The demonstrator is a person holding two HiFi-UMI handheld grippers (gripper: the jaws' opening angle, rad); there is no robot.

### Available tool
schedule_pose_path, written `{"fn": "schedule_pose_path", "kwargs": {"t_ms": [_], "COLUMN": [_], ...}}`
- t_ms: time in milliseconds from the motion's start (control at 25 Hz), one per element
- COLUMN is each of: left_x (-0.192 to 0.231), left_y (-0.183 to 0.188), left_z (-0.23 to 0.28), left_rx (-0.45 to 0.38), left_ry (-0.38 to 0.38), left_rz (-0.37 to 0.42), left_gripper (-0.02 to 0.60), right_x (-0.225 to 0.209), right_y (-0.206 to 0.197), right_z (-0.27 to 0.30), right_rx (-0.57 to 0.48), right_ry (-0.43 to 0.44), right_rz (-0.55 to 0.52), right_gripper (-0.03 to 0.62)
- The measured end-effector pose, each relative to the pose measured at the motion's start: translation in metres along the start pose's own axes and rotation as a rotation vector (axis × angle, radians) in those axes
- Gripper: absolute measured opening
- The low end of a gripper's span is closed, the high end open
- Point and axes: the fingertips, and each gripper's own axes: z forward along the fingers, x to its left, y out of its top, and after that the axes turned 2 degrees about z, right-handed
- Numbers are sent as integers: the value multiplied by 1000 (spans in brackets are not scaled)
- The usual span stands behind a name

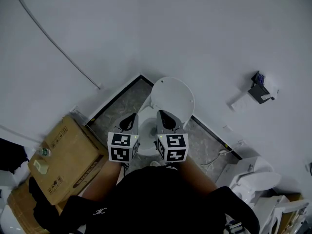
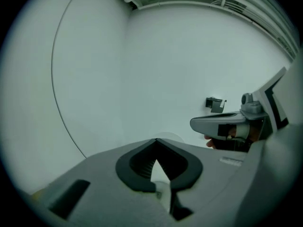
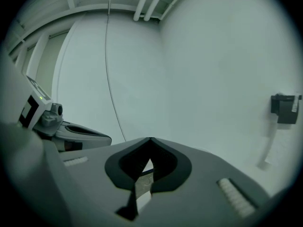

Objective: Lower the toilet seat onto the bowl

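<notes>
Toilet seat: stands upright against the wall in the corner, at 12 o'clock from both grippers. In the head view it reads as one white oval, so I cannot tell seat from lid. Bowl sits directly below it, partly hidden under the grippers. Seat not yet lowered.

Left gripper: jaws closed tip to tip, nothing between them. Right gripper: likewise pinched together and empty. Its tip overlaps the oval's lower edge in the head view, but I cannot confirm contact.

Plan, my judgement: open the right jaws first and reach to 12 o'clock. Catch the upper rim of the seat alone, tip it toward 6 o'clock, and carry it down slowly rather than let it drop. Keep the left gripper off the bowl rim, out of the closing gap. Cardboard box at 9 o'clock is out of the way.
</notes>
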Motion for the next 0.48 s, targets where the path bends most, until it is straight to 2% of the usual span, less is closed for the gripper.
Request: {"fn": "schedule_pose_path", "kwargs": {"t_ms": [240, 480], "left_x": [16, 20], "left_y": [9, 8], "left_z": [3, 5], "left_rx": [-19, -21], "left_ry": [46, 71], "left_rz": [-47, -58], "left_gripper": [8, 8], "right_x": [-21, -28], "right_y": [8, 6], "right_z": [8, 10], "right_rx": [-1, -1], "right_ry": [-24, -23], "right_rz": [15, 12], "right_gripper": [6, 6]}}
